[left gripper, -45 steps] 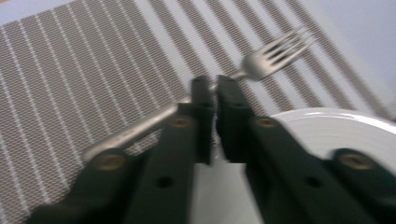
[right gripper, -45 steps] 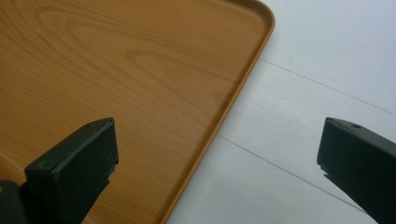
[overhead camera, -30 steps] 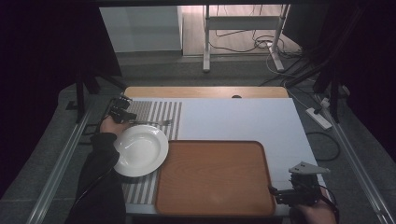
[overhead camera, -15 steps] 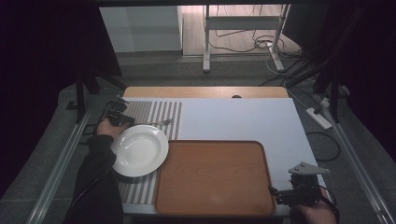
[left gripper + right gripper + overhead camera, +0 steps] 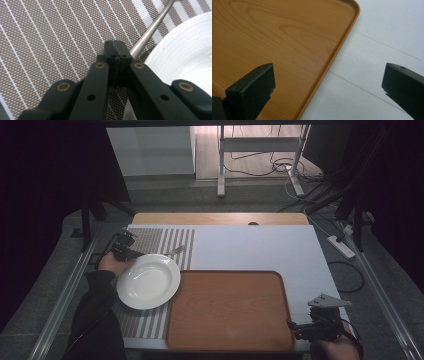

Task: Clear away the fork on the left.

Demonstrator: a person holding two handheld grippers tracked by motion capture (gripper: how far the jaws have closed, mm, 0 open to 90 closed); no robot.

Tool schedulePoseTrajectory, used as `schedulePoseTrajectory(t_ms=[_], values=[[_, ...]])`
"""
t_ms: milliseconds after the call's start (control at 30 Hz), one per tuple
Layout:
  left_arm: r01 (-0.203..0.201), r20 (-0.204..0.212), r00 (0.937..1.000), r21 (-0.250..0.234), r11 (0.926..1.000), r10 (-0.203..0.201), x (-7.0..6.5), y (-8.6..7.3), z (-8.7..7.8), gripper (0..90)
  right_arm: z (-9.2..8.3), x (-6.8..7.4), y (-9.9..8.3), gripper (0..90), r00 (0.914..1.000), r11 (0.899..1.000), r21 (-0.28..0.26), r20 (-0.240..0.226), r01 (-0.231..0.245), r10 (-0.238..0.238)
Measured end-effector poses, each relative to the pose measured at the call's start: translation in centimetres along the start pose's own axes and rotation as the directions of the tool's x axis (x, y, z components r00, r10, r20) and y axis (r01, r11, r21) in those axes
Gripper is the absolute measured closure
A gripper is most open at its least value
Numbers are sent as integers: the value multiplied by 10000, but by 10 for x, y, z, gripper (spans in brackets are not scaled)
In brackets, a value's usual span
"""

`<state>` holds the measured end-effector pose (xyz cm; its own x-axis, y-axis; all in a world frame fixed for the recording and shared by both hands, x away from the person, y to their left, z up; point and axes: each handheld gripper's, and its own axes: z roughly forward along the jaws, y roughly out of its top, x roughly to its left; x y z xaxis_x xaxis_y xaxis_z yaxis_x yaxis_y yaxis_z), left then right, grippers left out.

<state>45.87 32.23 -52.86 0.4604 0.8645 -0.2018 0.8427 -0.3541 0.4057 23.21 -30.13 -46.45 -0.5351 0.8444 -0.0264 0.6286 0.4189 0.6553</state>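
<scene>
Your left gripper [image 5: 115, 48] has its jaws fully closed, pad against pad, with nothing visible between them; it is tilted down over the striped placemat [image 5: 50, 37]. Just right of the closed tips lies a slim, matte silver utensil handle [image 5: 150, 27], running up and away from you; whether the tips touch it cannot be told. In the high view its far end [image 5: 176, 250] looks like a fork's, lying on the placemat beyond the plate. The white plate [image 5: 148, 281], glossy with faint concentric rings, sits immediately right of the gripper, its rim [image 5: 160, 47] overlapping the handle's near end. Left of and beyond the tips, open placemat extends freely. Your right gripper [image 5: 328, 87], jaws wide apart and holding nothing, hovers over the near right corner of the wooden tray [image 5: 287, 37]; the tray's raised lip runs between the jaws, with bare white table [image 5: 382, 32] to its right.
</scene>
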Motion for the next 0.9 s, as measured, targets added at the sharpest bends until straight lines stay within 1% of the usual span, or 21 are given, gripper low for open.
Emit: schedulePoseTrajectory(t_ms=[67, 167, 200, 233, 267, 333, 367, 400, 433, 467, 533, 600, 633, 700, 733, 767, 800, 867, 900], values=[[47, 117, 9999, -53, 10000, -46, 2, -1, 0, 893, 0, 0, 0, 0, 10000, 10000, -7, 8, 25, -25], [-42, 120, 9999, -70, 10000, 43, 2, -1, 0, 892, 0, 1, 0, 0, 10000, 10000, 5, 14, 40, -40], [-84, 48, 10000, -68, 9999, 85, 2, -1, 0, 892, 0, 1, 0, 0, 10000, 10000, 11, 17, 39, -39], [-71, -127, 9999, -77, 9999, 70, 2, 0, -1, 890, 1, 1, 0, 0, 10000, 10000, 12, 24, 37, -37], [-32, -247, 9997, -127, 9999, 29, 2, 1, -2, 850, 0, 1, 0, 0, 10000, 10000, 10, 18, 41, -41], [77, -270, 9996, -302, 9995, -85, 4, 3, -4, 833, 0, 1, 0, 0, 10000, 10000, 8, 16, 43, -43], [96, -300, 9995, -386, 9992, -108, 5, 4, -6, 799, 0, 1, 0, 0, 10000, 10000, 6, 27, 44, -44], [136, -358, 9992, -523, 9985, -155, 5, 6, -8, 719, 1, 1, 0, 0, 10000, 10000, 9, 25, 43, -43], [143, -384, 9991, -591, 9982, -166, 5, 7, -9, 719, 1, 1, 0, 0, 10000, 10000, 9, 25, 43, -43], [155, -421, 9989, -712, 9973, -185, 5, 9, -11, 692, 1, 1, 0, 0, 10000, 10000, 17, 29, 32, -32], [137, -602, 9980, -995, 9949, -197, 3, 13, -13, 586, 1, 1, 0, 0, 10000, 10000, 22, 32, 36, -36], [44, -719, 9973, -1146, 9934, -127, 0, 16, -14, 499, 0, 1, 0, 0, 10000, 10000, 16, 34, 45, -46], [-51, -757, 9971, -1212, 9926, -42, -2, 18, -13, 418, 0, 1, 0, 0, 10000, 10000, 17, 36, 55, -55], [-234, -819, 9966, -1277, 9915, 130, -7, 22, -11, 335, 1, 1, 0, 0, 10000, 10000, 28, 41, 74, -74], [-345, -856, 9960, -1258, 9915, 238, -10, 24, -10, 259, 0, 1, 0, 0, 9999, 10000, 49, 54, 87, -87], [-405, -805, 9963, -1264, 9912, 304, -12, 26, -8, 205, 0, 2, 0, 0, 9999, 9999, 49, 65, 94, -94], [-452, -703, 9969, -1280, 9907, 364, -15, 28, -6, 176, 1, 2, 0, 0, 9999, 10000, 23, 57, 94, -94], [-486, -665, 9970, -1304, 9903, 401, -19, 32, -2, 69, 1, 2, 0, 0, 9999, 9999, 24, 62, 101, -101], [-488, -686, 9968, -1327, 9900, 400, -22, 35, 0, 60, 1, 2, 0, 0, 9999, 9999, 18, 60, 109, -109]])
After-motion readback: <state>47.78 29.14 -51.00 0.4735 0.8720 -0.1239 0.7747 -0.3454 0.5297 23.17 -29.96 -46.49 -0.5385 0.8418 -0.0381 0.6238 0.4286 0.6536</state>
